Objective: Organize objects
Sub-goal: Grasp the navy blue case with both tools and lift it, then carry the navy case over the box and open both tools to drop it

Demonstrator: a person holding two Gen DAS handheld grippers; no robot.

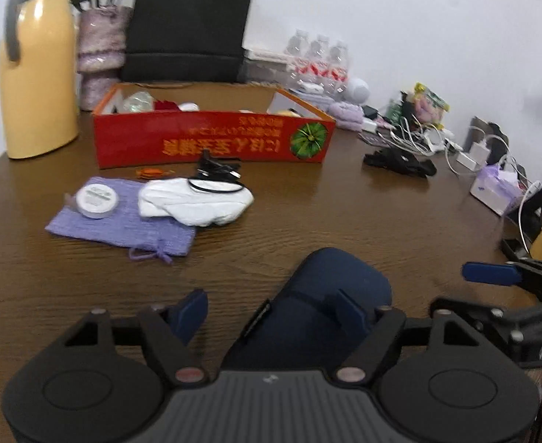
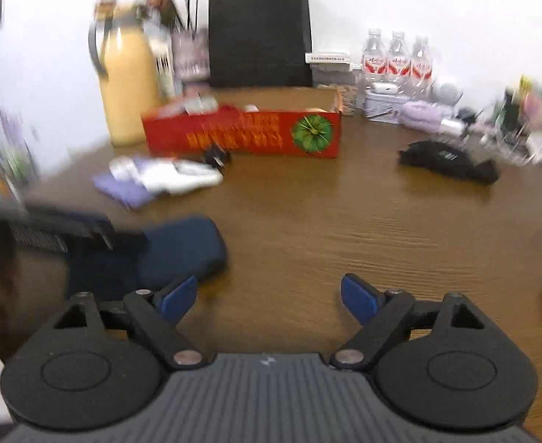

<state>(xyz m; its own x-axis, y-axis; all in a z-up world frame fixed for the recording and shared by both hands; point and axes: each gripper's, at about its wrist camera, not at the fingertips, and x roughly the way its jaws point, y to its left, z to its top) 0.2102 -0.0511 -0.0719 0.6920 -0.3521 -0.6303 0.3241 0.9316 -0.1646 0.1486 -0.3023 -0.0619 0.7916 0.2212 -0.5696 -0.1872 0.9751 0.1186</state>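
A navy blue zip case (image 1: 330, 288) lies on the brown table (image 1: 307, 214), close in front of me. My left gripper (image 1: 271, 312) is open around its near end: the right pad overlaps the case, while the left pad (image 1: 191, 312) stands apart from it. In the right wrist view the same case (image 2: 186, 247) lies to the left. My right gripper (image 2: 269, 299) is open over bare wood with nothing between its pads. One of its blue fingers (image 1: 492, 273) shows at the right edge of the left wrist view. A red open box (image 1: 211, 140) holding several small things stands further back.
A purple pouch (image 1: 123, 221) with a round white tin (image 1: 96, 196), a white cloth (image 1: 197, 203) and a black cable (image 1: 215, 173) lie before the box. A black pouch (image 1: 400, 162), chargers, water bottles (image 1: 318, 62), a yellow jug (image 1: 36, 85) and a black bag (image 1: 189, 26) line the back.
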